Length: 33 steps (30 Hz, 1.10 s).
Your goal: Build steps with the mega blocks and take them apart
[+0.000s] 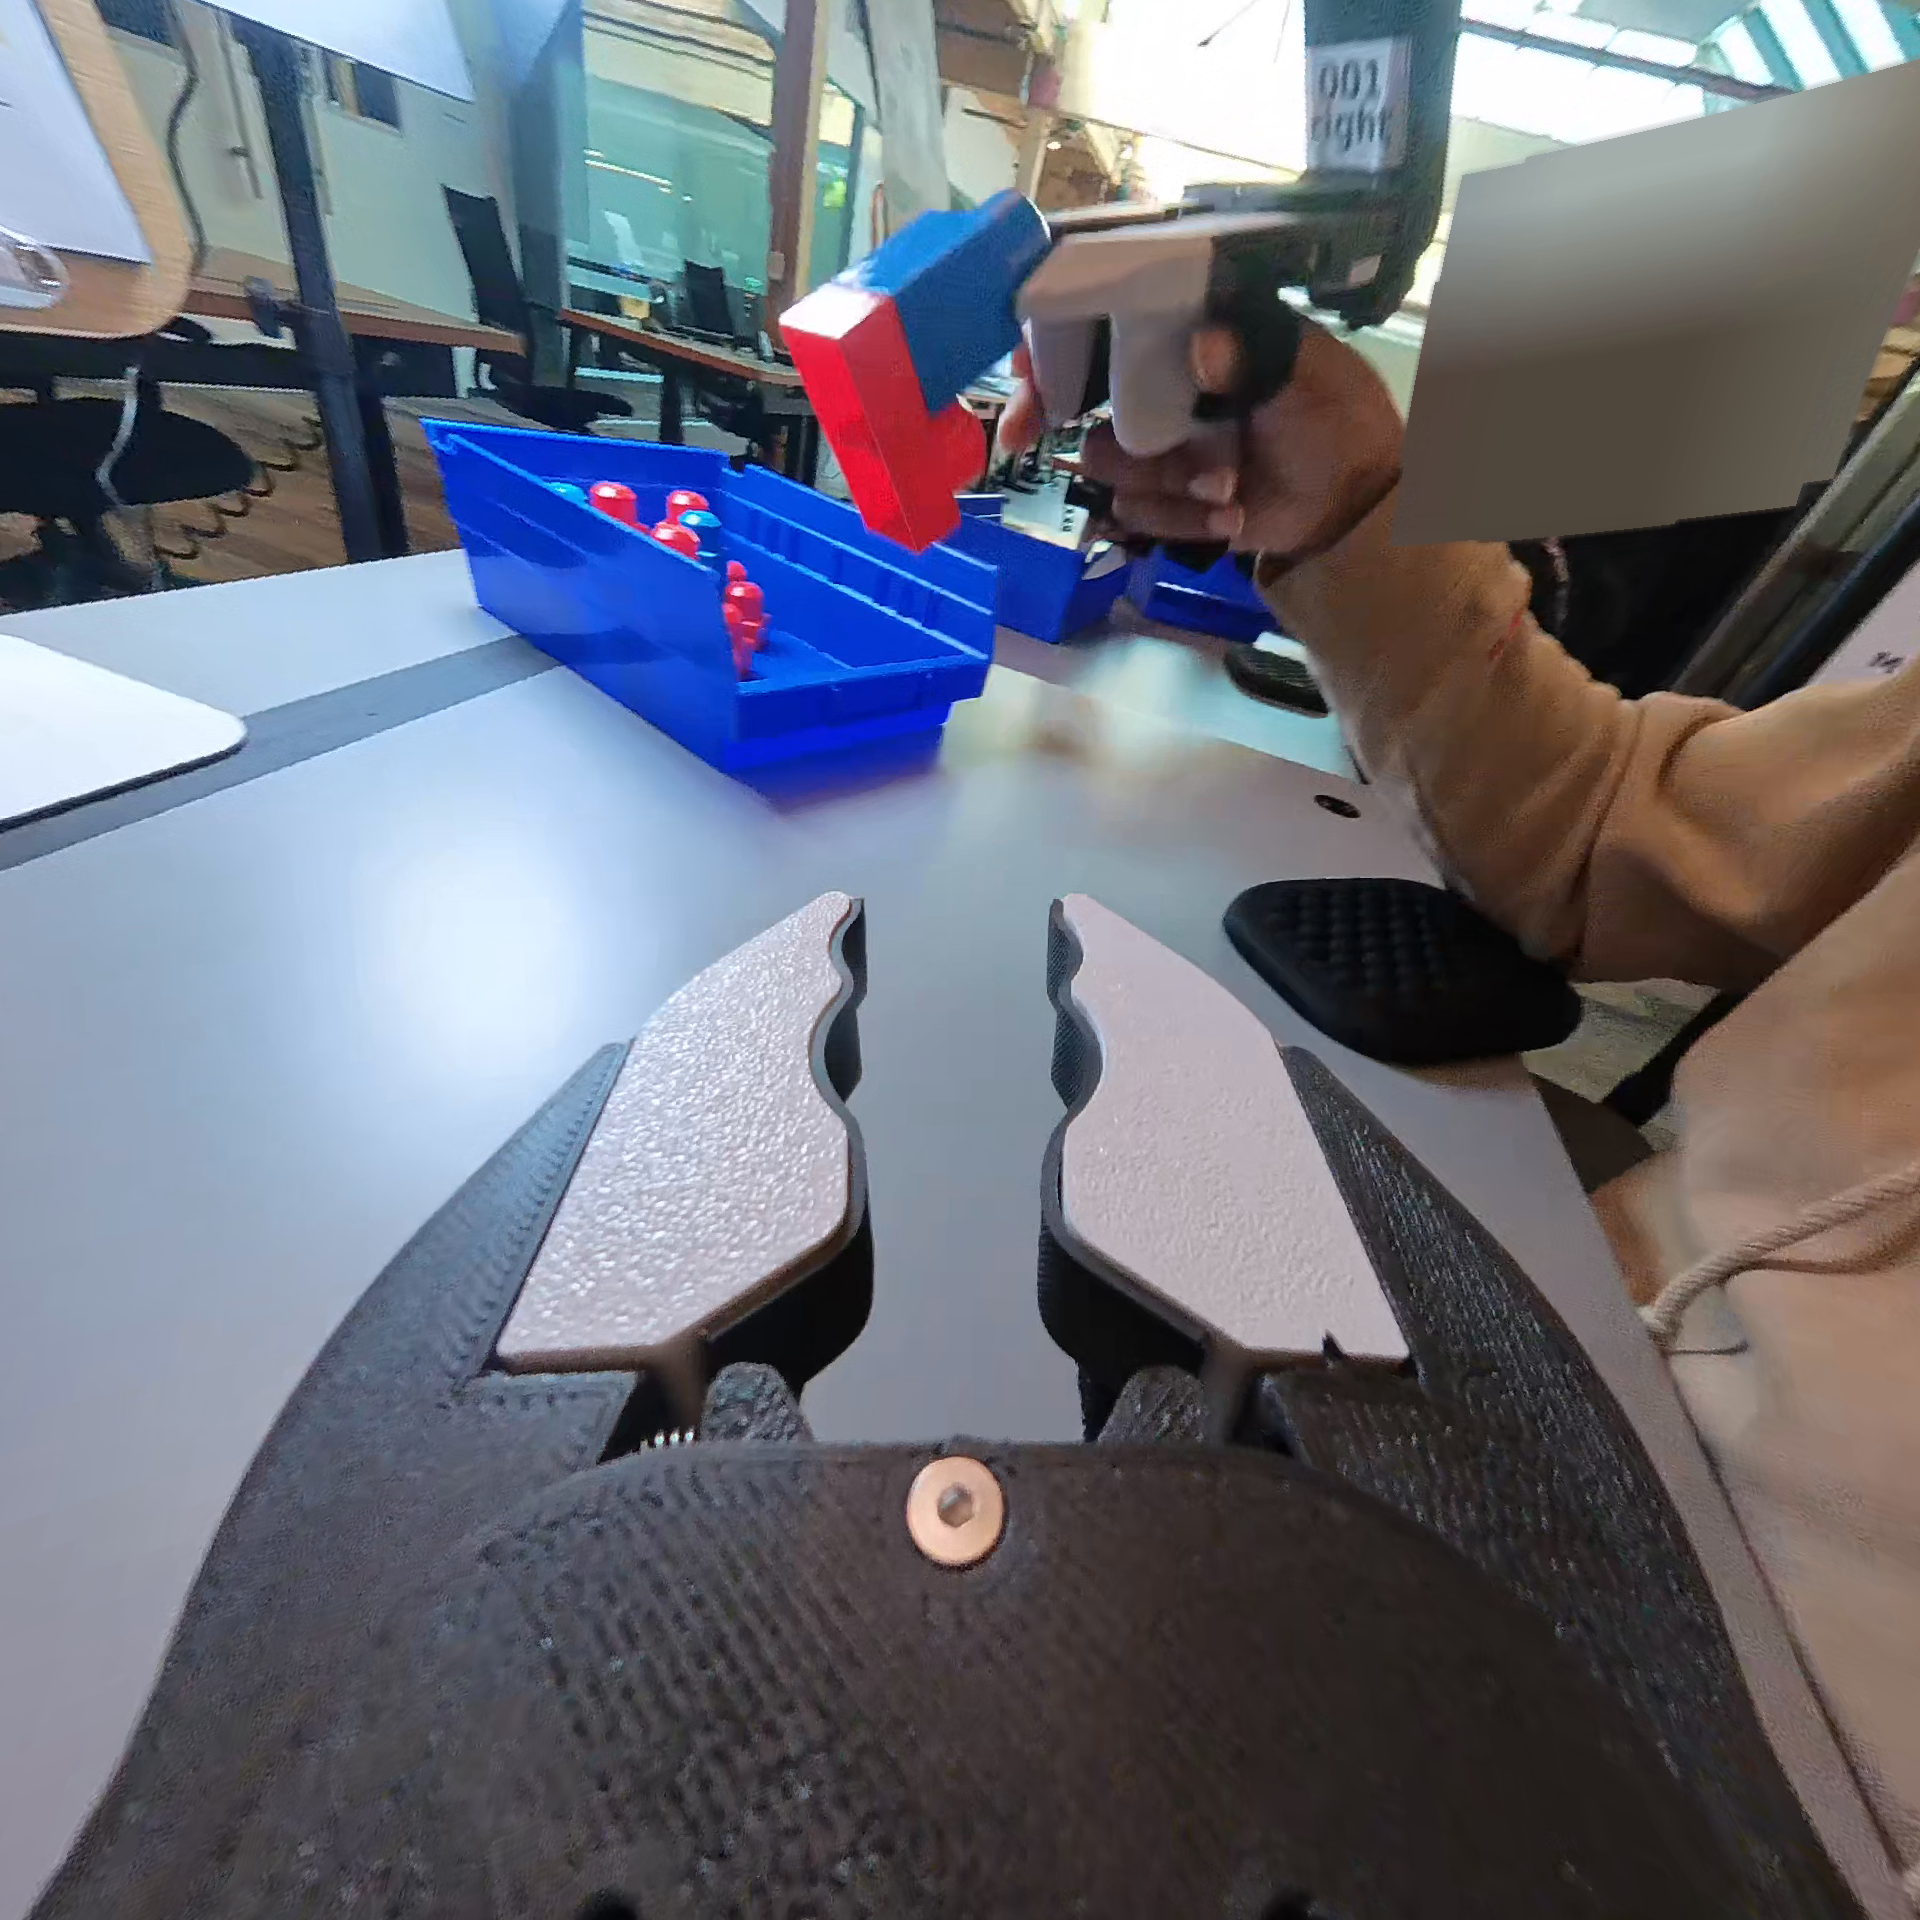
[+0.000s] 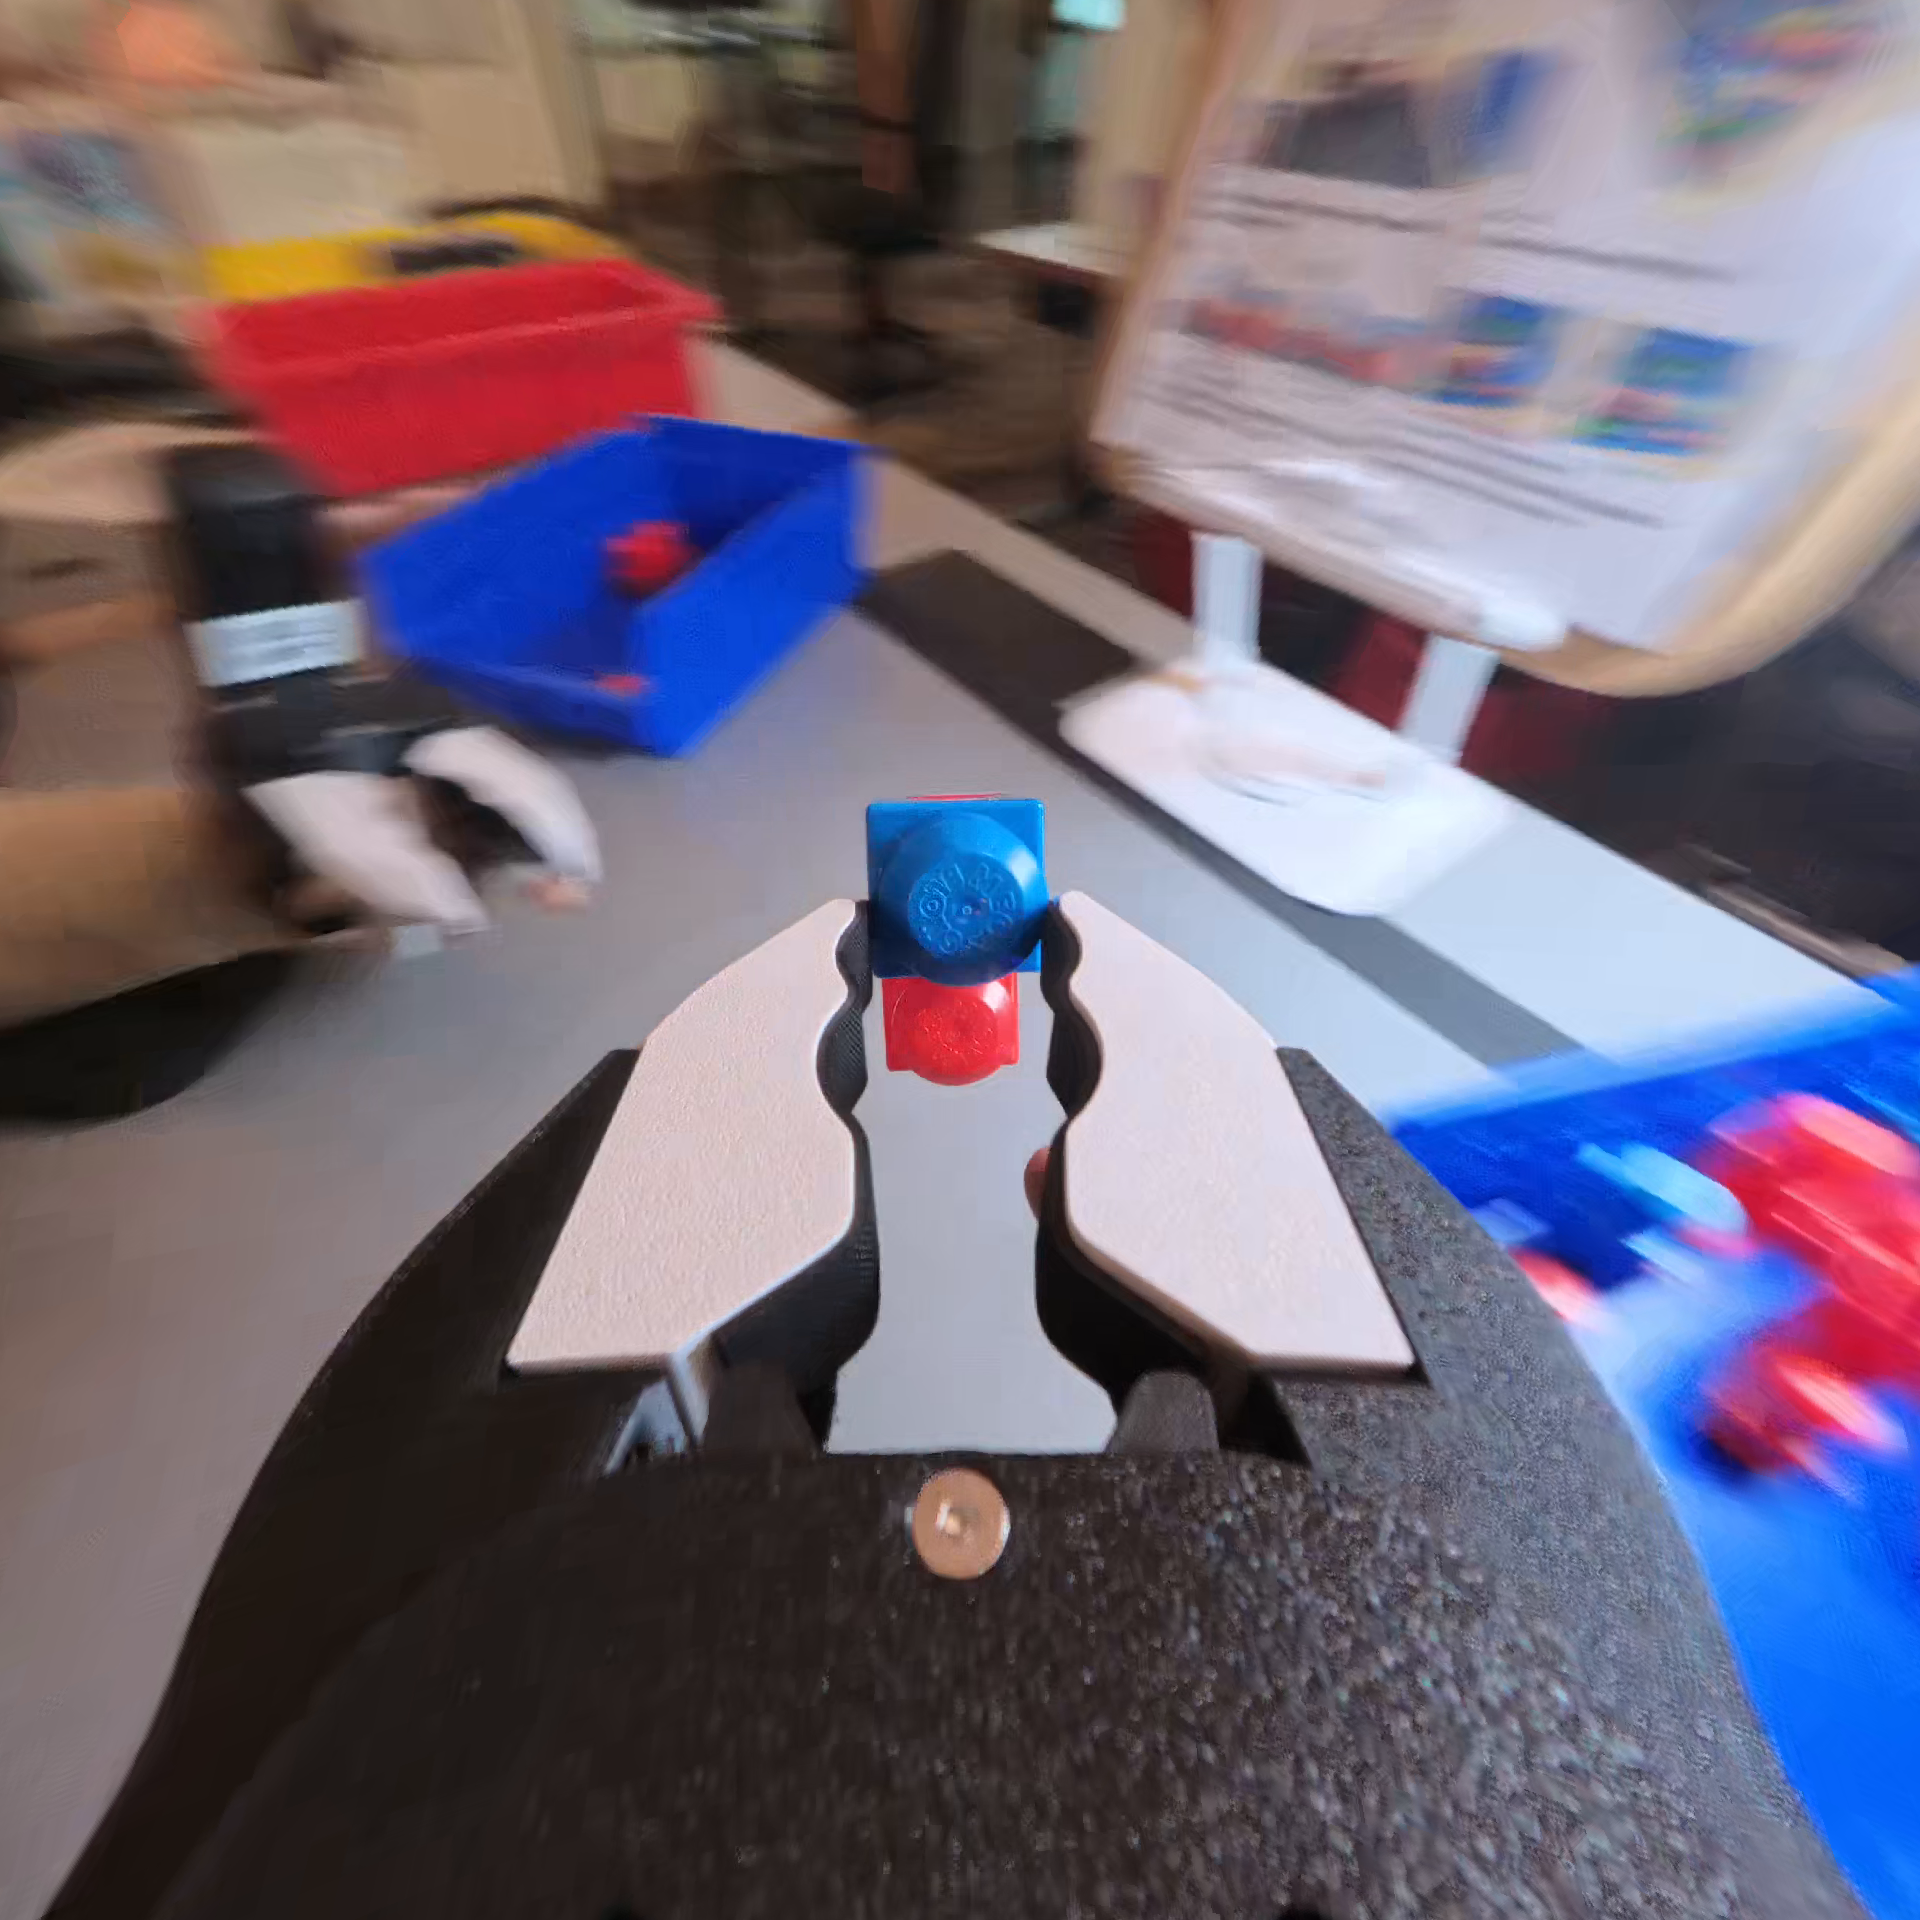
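Observation:
My right gripper (image 2: 956, 914) is shut on a blue block (image 2: 954, 894) that is joined to a red block (image 2: 951, 1034). The left wrist view shows this gripper (image 1: 1039, 281) holding the blue block (image 1: 956, 301) and red block (image 1: 883, 426) in the air above the table, over a blue bin (image 1: 717, 613). That bin holds several red and blue blocks (image 1: 675, 514). My left gripper (image 1: 956, 925) is open and empty, low over the grey table (image 1: 416, 935). It also shows at the left of the right wrist view (image 2: 457, 831).
More blue bins (image 1: 1049, 582) stand behind the first. In the right wrist view a blue bin (image 2: 623, 592), a red bin (image 2: 447, 364), a white stand with a board (image 2: 1299, 769) and another blue bin with blocks (image 2: 1766, 1299) are blurred. A black pad (image 1: 1392, 966) lies at the table edge. One gripper's finger ends stand about 20 centimeters off the other's.

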Each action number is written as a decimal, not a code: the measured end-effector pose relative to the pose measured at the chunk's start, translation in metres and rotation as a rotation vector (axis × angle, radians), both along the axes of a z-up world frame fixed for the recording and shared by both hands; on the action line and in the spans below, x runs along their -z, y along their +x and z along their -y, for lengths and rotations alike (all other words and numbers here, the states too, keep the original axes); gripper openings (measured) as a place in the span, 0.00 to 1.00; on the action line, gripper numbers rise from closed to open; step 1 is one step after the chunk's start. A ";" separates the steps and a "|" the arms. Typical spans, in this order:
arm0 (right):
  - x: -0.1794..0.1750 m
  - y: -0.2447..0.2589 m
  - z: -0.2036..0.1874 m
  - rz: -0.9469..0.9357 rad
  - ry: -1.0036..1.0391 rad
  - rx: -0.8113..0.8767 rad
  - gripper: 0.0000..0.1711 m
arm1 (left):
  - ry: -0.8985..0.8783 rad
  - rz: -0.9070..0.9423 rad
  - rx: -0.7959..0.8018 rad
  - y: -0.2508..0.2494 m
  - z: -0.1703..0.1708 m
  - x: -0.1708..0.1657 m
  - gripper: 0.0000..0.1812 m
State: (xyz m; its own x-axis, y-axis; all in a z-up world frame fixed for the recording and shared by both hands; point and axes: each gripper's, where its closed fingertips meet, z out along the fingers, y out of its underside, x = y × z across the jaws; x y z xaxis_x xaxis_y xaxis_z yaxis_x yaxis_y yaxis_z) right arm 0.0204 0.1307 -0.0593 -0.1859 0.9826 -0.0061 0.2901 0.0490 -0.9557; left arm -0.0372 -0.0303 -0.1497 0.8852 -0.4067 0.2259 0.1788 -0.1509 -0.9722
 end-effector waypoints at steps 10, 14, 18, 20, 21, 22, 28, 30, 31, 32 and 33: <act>0.133 0.004 -0.236 0.636 -0.016 0.739 0.18 | -0.028 -0.098 -0.036 -0.004 -0.001 0.013 0.15; 0.151 -0.015 -0.244 0.582 -0.106 0.774 0.19 | -0.034 -0.110 -0.077 -0.016 -0.001 0.016 0.15; 0.159 -0.020 -0.247 0.602 -0.173 0.764 0.19 | -0.084 -0.102 -0.091 -0.024 -0.005 0.031 0.15; 0.161 -0.018 -0.248 0.600 -0.224 0.757 0.21 | -0.098 -0.108 -0.089 -0.023 -0.006 0.035 0.15; 0.161 -0.017 -0.248 0.604 -0.240 0.751 0.23 | -0.101 -0.120 -0.095 -0.024 -0.006 0.036 0.15; 0.162 -0.015 -0.247 0.612 -0.231 0.740 0.28 | -0.104 -0.137 -0.106 -0.026 -0.006 0.036 0.15; 0.088 -0.012 -0.205 0.236 -0.074 0.617 0.32 | -0.144 -0.295 -0.403 -0.117 0.016 -0.006 0.19; 0.070 -0.005 -0.169 0.160 -0.055 0.511 0.32 | -0.261 -0.350 -0.553 -0.175 0.040 -0.017 0.23; 0.067 -0.001 -0.151 0.149 -0.045 0.465 0.32 | -0.329 -0.365 -0.623 -0.205 0.055 -0.019 0.24; 0.067 0.004 -0.135 0.150 -0.031 0.419 0.31 | -0.397 -0.368 -0.687 -0.234 0.070 -0.019 0.24; 0.068 0.008 -0.120 0.155 -0.017 0.381 0.31 | -0.475 -0.368 -0.755 -0.263 0.085 -0.016 0.24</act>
